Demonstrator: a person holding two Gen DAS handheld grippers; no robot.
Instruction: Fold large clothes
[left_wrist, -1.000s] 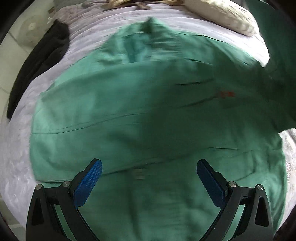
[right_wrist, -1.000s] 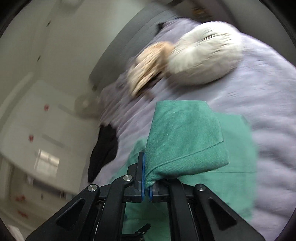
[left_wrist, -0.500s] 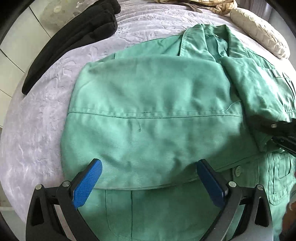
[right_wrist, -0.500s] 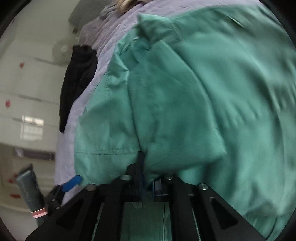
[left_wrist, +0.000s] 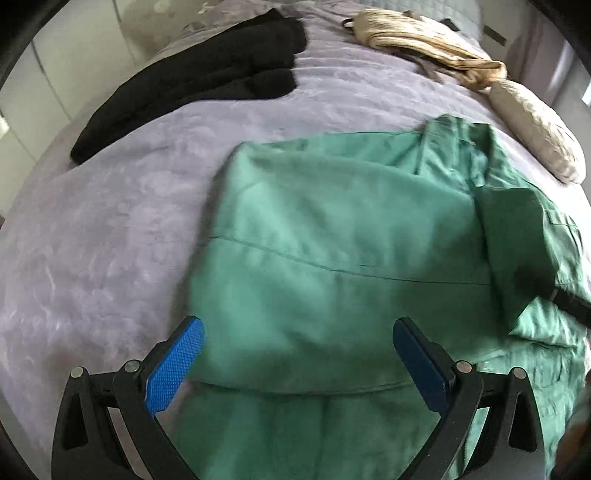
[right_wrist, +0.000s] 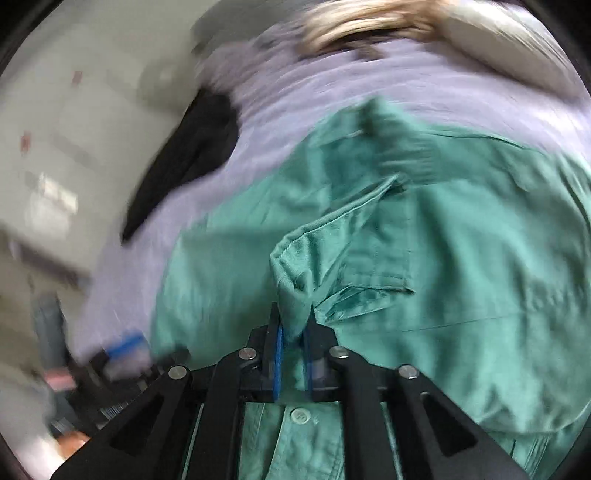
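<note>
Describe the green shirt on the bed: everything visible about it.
The green shirt is a large woven-looking garment with a collar at its far end, a button placket and a chest pocket. It lies partly folded on the lilac bedspread, one side laid over the middle, a sleeve folded across the other side. The sleeve's cuff sits between the pads of the right gripper, whose jaws are opening. The left gripper hangs open above its near part, not touching.
</note>
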